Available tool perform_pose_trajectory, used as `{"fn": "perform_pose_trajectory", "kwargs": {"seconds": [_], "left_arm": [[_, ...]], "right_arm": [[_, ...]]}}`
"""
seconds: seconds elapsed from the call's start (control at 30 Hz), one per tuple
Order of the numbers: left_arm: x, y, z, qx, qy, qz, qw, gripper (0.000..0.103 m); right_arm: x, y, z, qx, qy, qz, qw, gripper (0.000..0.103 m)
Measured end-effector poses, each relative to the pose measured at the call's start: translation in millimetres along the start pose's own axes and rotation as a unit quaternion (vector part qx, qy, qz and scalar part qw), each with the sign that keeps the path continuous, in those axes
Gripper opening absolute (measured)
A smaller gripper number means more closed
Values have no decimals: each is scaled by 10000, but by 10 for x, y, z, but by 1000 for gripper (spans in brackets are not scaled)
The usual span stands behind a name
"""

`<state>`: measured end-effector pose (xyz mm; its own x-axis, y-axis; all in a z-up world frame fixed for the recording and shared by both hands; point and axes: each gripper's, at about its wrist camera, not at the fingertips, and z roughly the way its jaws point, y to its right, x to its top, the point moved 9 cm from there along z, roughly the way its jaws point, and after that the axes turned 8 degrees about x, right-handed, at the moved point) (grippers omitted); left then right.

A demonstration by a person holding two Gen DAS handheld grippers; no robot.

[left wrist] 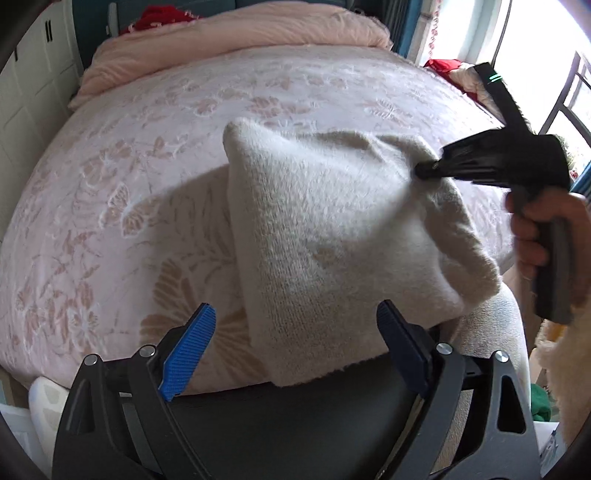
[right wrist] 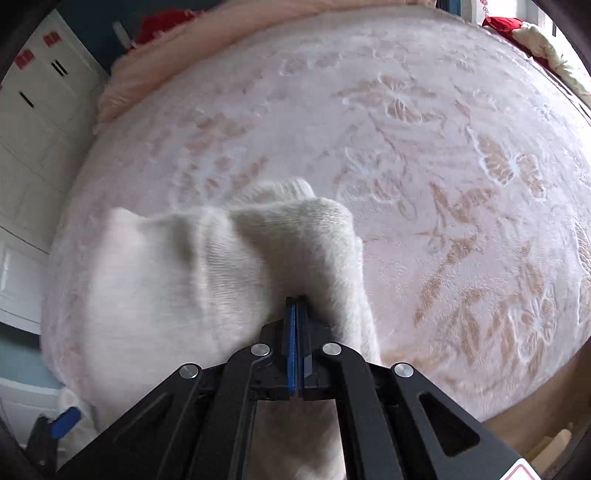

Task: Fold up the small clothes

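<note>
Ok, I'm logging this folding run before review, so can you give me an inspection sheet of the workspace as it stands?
Surface: bed under a pink floral bedspread, with a folded pink quilt at its far end.
Job's things: cream knit garment, one edge lifted, the rest draped over the bed's near edge.
Clutter: red fabric behind the quilt; red and cream bundle at the far corner.
Grippers: right gripper shut on the garment; left gripper open, its fingers either side of the garment's lower part, not pressing.
Cables: nothing seen.
Surroundings: white cabinets on one side, a bright window on the other.
</note>
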<state>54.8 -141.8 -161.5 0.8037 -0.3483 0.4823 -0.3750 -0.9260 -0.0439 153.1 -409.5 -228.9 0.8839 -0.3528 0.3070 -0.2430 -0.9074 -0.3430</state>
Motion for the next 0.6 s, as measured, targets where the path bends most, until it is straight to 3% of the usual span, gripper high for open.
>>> {"fn": "perform_pose_trajectory", "kwargs": {"seconds": [0.1, 0.23, 0.27, 0.33, 0.4, 0.47, 0.6], "left_arm": [[-57, -35, 171, 39, -274, -131, 9995, 87], [-37, -70, 120, -210, -264, -312, 9989, 87], [-19, -76, 97, -255, -231, -351, 9988, 87], [29, -55, 34, -555, -187, -453, 9973, 88], [86, -42, 0, -805, -178, -645, 9945, 90], [133, -13, 42, -962, -250, -834, 9915, 92], [194, 30, 381, -1236, -788, -1383, 9795, 94]], "right_arm": [[154, -65, -30, -54, 55, -97, 9999, 0], [107, -273, -623, 271, 685, -173, 9971, 8], [38, -258, -734, 251, 767, -195, 9965, 13], [-161, -161, -900, 107, 857, -152, 9961, 45], [-395, -54, -943, 33, 896, -125, 9959, 58], [-568, 51, -865, 50, 772, -137, 9969, 65], [-771, 116, -438, 268, 309, -86, 9991, 74]]}}
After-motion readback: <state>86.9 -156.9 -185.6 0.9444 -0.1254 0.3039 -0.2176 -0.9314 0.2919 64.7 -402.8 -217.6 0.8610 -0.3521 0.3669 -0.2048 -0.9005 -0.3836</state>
